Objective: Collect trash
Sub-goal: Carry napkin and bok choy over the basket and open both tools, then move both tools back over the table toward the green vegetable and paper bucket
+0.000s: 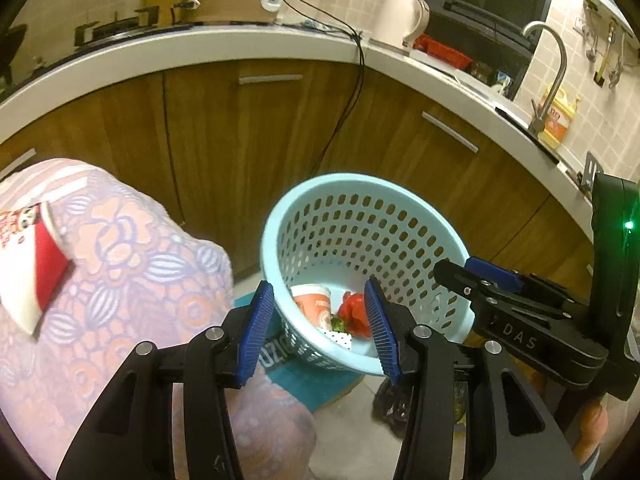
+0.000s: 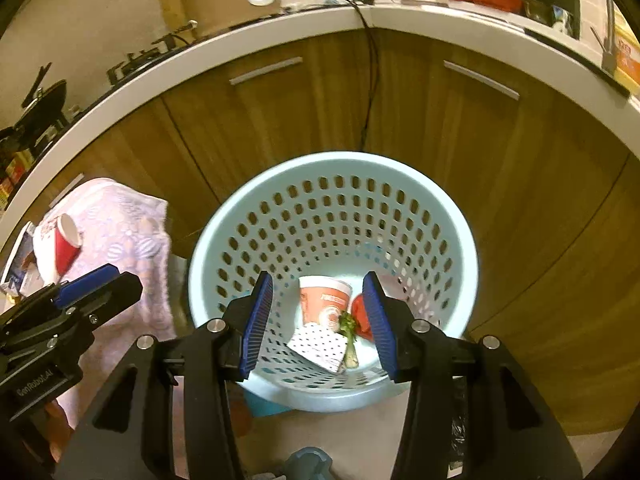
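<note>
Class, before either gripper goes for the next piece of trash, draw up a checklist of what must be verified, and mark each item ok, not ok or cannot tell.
1. Left gripper empty, jaws apart: ok.
2. Right gripper empty, jaws apart: ok.
3. Blue perforated basket upright, mouth unobstructed: ok.
4. Earlier trash inside the basket: orange paper cup, dotted carton, vegetable stalk, red wrapper: ok.
5. Red and white paper cup lying on the floral cloth, outside the basket: not ok.
6. Dark bag on the floor, trash or not: cannot tell.
</note>
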